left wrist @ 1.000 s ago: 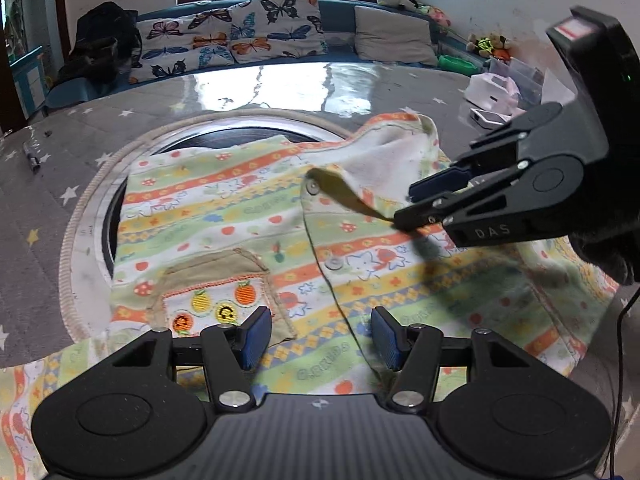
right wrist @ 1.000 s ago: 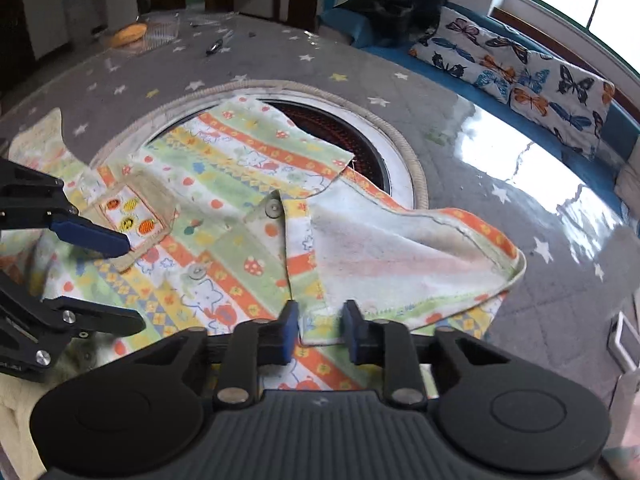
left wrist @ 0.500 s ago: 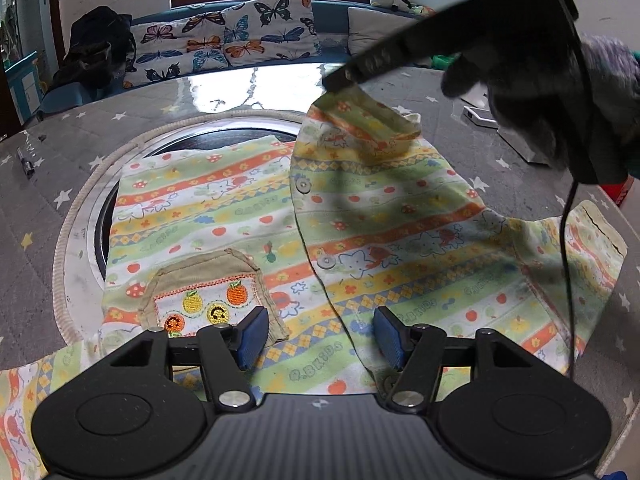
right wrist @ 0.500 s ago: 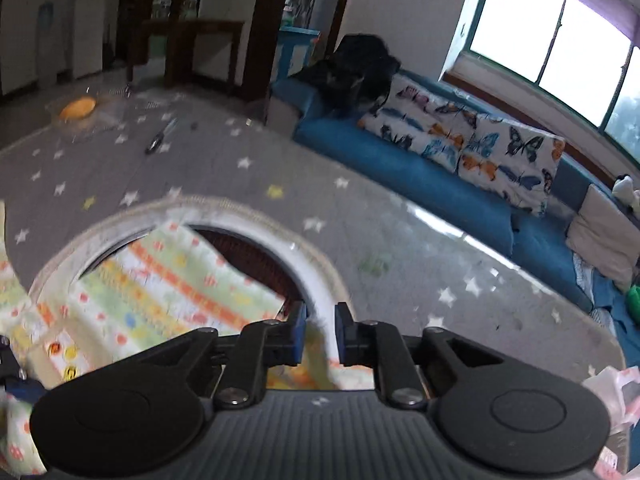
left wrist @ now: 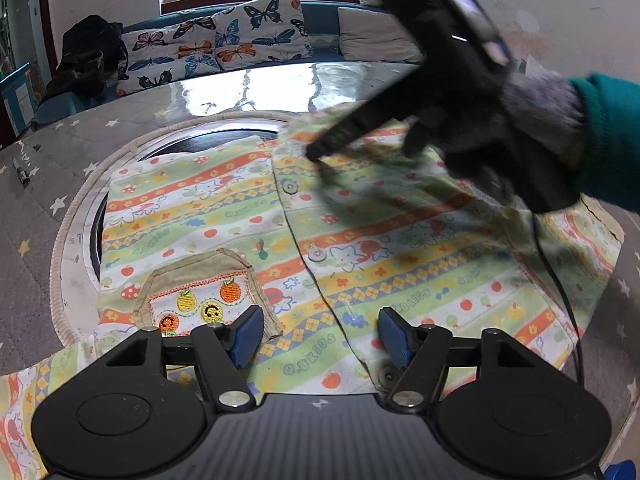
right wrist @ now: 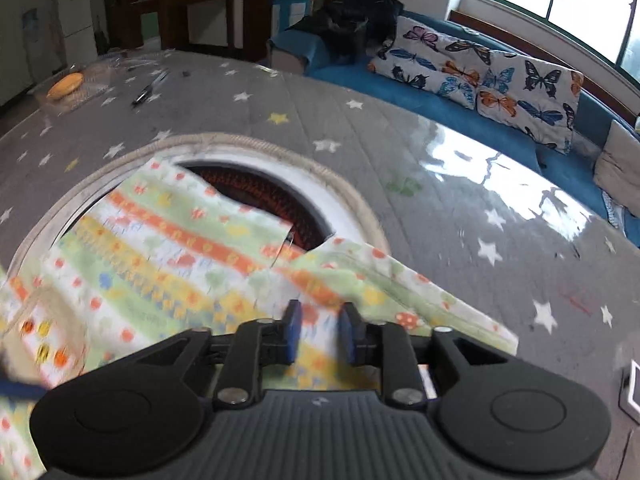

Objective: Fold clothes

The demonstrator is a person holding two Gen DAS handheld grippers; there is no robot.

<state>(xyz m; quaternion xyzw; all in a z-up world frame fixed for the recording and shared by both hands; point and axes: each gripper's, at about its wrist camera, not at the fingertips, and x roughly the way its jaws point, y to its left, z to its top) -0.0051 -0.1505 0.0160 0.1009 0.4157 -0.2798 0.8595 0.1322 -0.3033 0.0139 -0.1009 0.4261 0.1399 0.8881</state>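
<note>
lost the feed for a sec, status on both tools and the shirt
Left tool open, low over the shirt hem. Right tool slightly open, nothing held, above the collar side. Shirt flat, front up, unfolded, partly over the round table opening. Nothing blocking.

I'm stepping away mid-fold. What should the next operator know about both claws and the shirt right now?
Left claw: open, empty, low over the shirt's hem, near the pocket.
Right claw: fingers apart with nothing gripped, over the shirt's neck end; blurred.
Shirt: striped baby shirt lying front up on the star-patterned table, partly over its round opening, placket snaps showing, both front panels spread flat.
Done: shirt laid out open and flat.
Left: every fold; none is visible yet.
</note>
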